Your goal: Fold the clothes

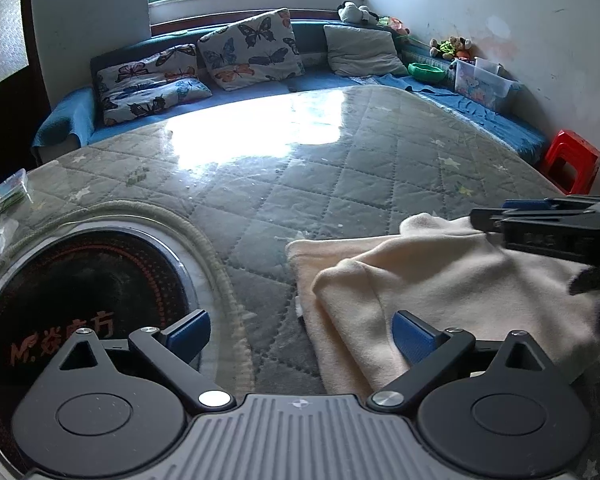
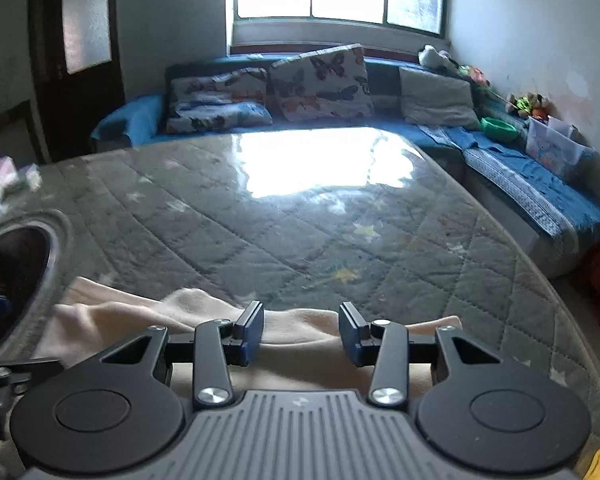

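Sofa [image 1: 260,84] bin [image 1: 485,82]: contents unclear; grippers spread wide

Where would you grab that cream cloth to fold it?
By a corner of the cream cloth, probably the far left one lying flat on the quilted table. Come in low from the left with the open left gripper; that edge is bare and unbunched.

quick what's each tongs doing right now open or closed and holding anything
Left tongs: open, holding nothing, one finger over the cloth.
Right tongs: open, above the cloth, gripping nothing.
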Tool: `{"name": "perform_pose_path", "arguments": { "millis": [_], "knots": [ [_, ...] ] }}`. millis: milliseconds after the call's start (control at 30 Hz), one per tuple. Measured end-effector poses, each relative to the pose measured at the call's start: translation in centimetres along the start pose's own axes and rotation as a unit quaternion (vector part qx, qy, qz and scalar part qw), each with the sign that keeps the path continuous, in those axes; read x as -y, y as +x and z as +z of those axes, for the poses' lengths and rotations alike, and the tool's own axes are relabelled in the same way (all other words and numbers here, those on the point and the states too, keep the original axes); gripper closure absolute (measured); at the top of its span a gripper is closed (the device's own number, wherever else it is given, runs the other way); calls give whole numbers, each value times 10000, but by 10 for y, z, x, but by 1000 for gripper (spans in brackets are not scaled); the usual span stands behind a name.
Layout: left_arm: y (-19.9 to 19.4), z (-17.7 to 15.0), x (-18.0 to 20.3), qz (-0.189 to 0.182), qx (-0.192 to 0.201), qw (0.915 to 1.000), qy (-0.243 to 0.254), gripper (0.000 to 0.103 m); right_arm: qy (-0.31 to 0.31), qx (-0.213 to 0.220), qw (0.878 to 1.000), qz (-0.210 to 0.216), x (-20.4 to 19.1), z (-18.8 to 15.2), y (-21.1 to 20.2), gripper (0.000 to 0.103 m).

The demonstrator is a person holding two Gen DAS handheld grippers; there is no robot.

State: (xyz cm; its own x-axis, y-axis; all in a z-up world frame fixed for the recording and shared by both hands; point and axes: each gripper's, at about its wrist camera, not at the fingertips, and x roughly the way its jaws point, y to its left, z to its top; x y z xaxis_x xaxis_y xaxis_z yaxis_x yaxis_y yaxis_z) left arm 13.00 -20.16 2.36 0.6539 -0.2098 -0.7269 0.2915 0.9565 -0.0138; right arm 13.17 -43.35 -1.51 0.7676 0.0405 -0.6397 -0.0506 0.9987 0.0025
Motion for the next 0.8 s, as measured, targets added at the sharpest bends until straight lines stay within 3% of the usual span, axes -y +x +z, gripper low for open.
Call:
{"name": "perform_pose_path", "arguments": {
  "millis": [200,800],
  "knots": [
    [2,-4,-9,116,-67,9998,-129,4,-232,-157,9991,318,-13,-15,-23,61],
    [-16,-7,-12,297,99,9994,-139,4,-208,-282,9986,401,-23,-65,-78,60]
  ]
}}
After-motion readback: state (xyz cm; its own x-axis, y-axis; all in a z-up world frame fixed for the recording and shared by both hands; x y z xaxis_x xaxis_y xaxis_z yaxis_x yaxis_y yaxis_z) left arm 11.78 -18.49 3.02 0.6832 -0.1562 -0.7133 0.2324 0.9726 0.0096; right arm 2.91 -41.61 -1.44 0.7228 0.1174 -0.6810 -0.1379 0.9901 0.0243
